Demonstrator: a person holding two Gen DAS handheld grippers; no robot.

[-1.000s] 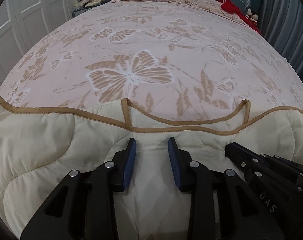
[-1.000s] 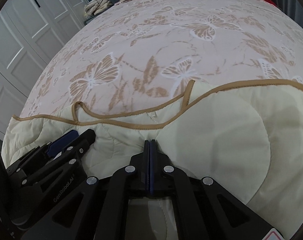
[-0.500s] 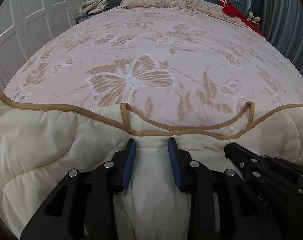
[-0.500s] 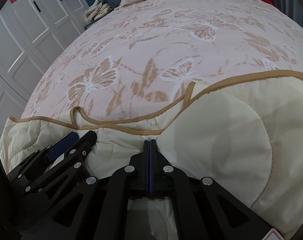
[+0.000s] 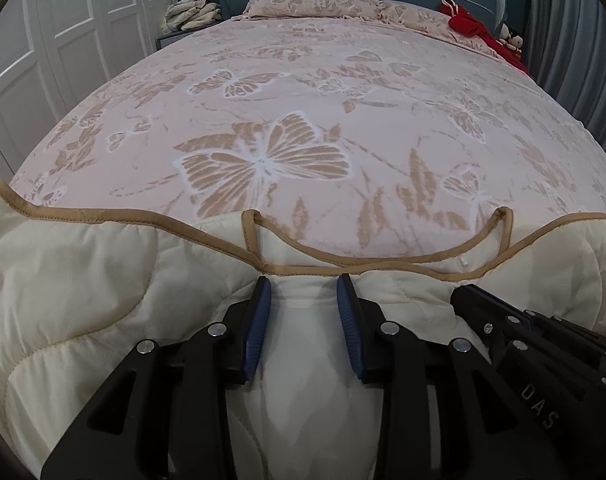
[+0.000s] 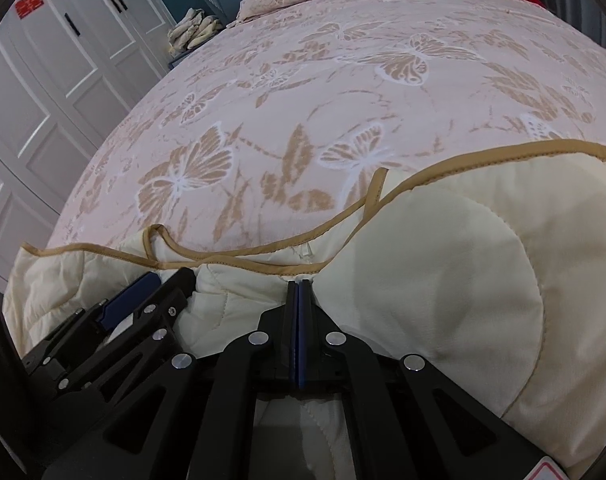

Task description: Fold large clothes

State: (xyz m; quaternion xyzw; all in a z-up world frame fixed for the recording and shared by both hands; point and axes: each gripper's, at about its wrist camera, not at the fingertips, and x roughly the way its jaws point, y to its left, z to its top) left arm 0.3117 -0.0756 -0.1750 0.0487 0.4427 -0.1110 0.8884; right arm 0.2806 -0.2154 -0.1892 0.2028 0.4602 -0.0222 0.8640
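From the left wrist, the left gripper (image 5: 303,292) points down at a cream quilted garment (image 5: 83,300) lying across the near edge of the bed (image 5: 303,100), its tan-trimmed neckline (image 5: 363,256) sagging open towards the butterfly bedspread. The blue pads (image 5: 259,320) stand partly apart with a thick bunch of cream fabric filling the gap between them – they pinch that fold just below the trim. The right gripper (image 5: 459,294) shows at lower right, close beside, its tip on the same garment. Over to the right wrist now: the right gripper (image 6: 299,284) has its fingers pressed tight together, tips against the cream fabric right at the trim – whether cloth is caught between them cannot be told. The left gripper (image 6: 171,280) sits at lower left, blue pad (image 6: 127,300) showing.
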